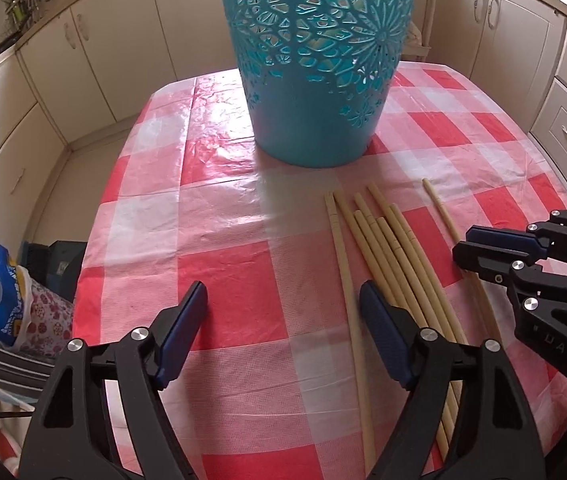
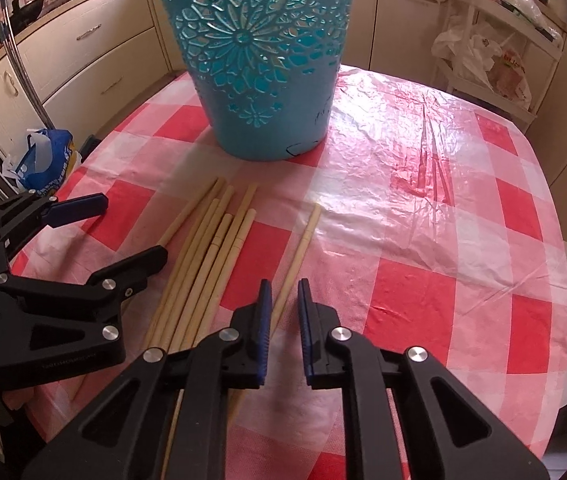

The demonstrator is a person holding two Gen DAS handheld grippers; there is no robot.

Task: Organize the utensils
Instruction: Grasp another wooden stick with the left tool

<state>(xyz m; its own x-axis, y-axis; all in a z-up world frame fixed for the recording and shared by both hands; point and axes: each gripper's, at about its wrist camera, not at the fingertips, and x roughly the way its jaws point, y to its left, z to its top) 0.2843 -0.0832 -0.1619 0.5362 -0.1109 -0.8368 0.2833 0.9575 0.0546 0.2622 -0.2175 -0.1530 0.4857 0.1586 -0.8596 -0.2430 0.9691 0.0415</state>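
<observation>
Currently I hold my right gripper (image 2: 284, 312) low over the single chopstick (image 2: 298, 249) lying apart from the bundle (image 2: 207, 256), its jaws narrowed but not closed, the stick running between them; I judge this a pre-grasp alignment, nothing being gripped yet. My left gripper (image 1: 283, 332) hangs wide and empty over the checked cloth (image 1: 219, 208), its right finger over the bundle's edge, seemingly kept clear. All chopsticks lie flat before the teal basket (image 2: 259, 72), the likely destination, none visibly inside.
</observation>
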